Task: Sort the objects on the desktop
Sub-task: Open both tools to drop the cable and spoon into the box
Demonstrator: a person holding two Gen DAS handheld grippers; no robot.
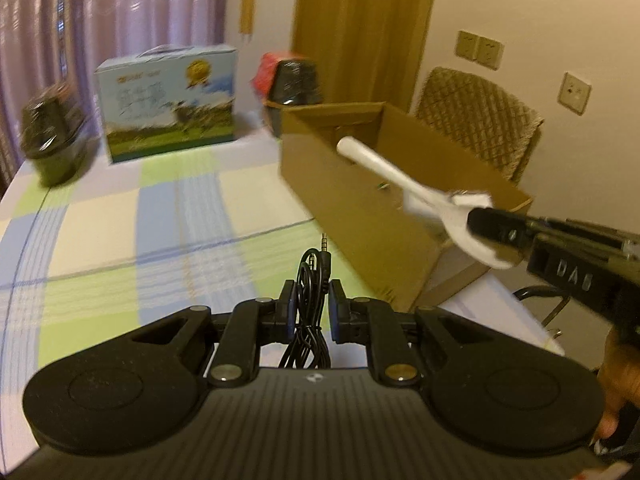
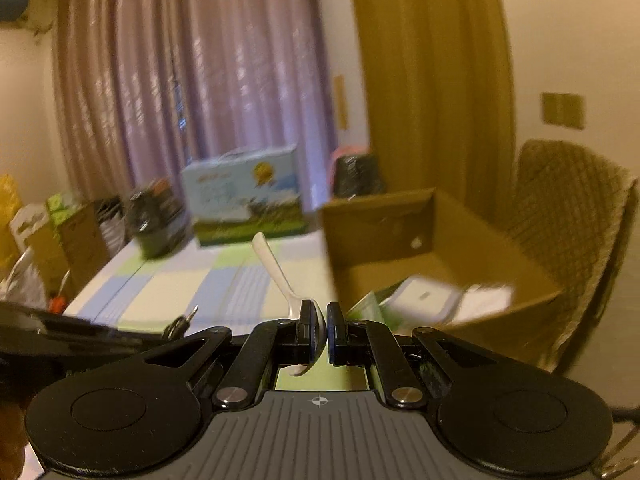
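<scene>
Spoon [image 2: 280,276] and cable [image 1: 314,280] are both lifted off the tabletop [image 1: 160,208], each pinched in a hand-held gripper. At the lower centre of the left wrist view, the left hand-held gripper [image 1: 312,300] is closed on the bundled black cable, whose loops and audio plug stick up between the fingers while the rest of the bundle hangs below them. At the right edge of that same view, the right hand-held gripper [image 1: 494,228] reaches in from the lower right, clamping the bowl of the white spoon; the handle points up and left, over the open cardboard box [image 1: 360,208] in the middle right of the frame. The right wrist view shows the same grip from behind: the right hand-held gripper [image 2: 319,320] has its pads pressed on the spoon bowl and the handle rises toward the upper left. Inside the box, at the right of that view, lie some blurred white and green items. Farther back on the checked tabletop, toward the upper left, stands a printed carton [image 1: 168,104] with dark packages on either side of it, and a woven chair [image 1: 480,120] sits behind the box
</scene>
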